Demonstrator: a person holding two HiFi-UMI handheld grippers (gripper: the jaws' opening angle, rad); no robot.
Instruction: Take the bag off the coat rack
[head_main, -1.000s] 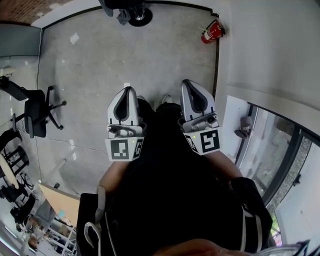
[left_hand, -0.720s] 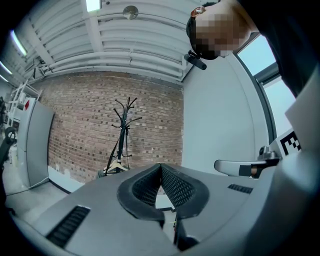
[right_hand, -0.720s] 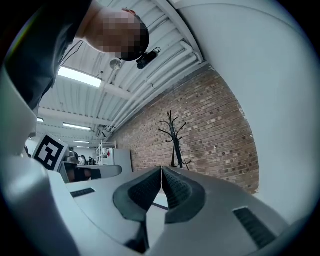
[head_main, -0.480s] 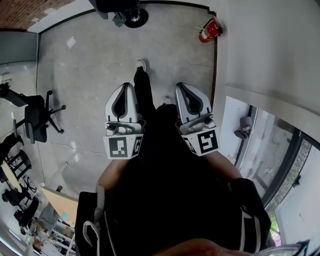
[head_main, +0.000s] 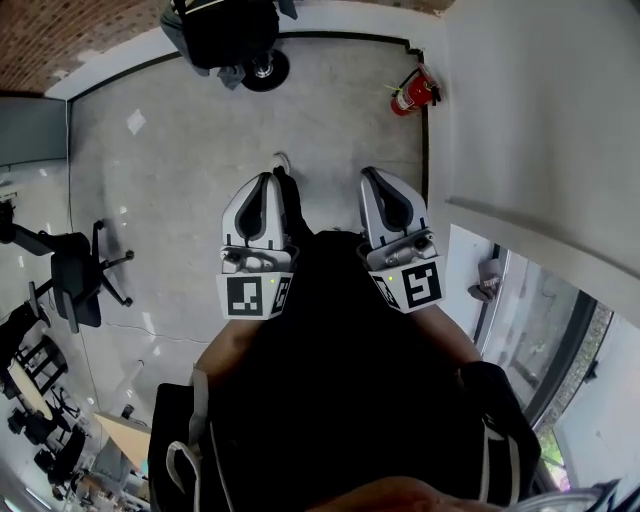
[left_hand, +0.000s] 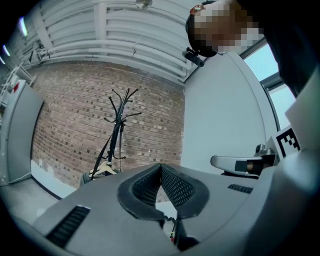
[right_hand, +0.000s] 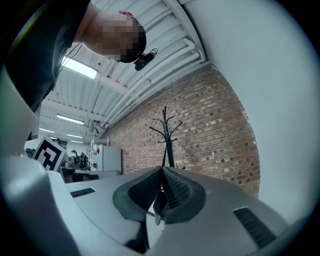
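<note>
Two grippers were in view, held side by side and level, both pointing toward the brick wall (left_hand: 75, 115). The left gripper (head_main: 264, 180) had its jaws pressed together with nothing between them. The right gripper (head_main: 376, 174) was the same, tips meeting and empty.

We counted one coat rack (left_hand: 118, 131), standing against the brick wall and well apart from both grippers. One dark bag (head_main: 222, 30) hung low on it, above the round base (head_main: 263, 70), its straps running up the pole.

One red fire extinguisher (head_main: 408, 95) sat at the foot of the white wall. One white shoe (head_main: 281, 162) showed just beside the left gripper's tip.
</note>
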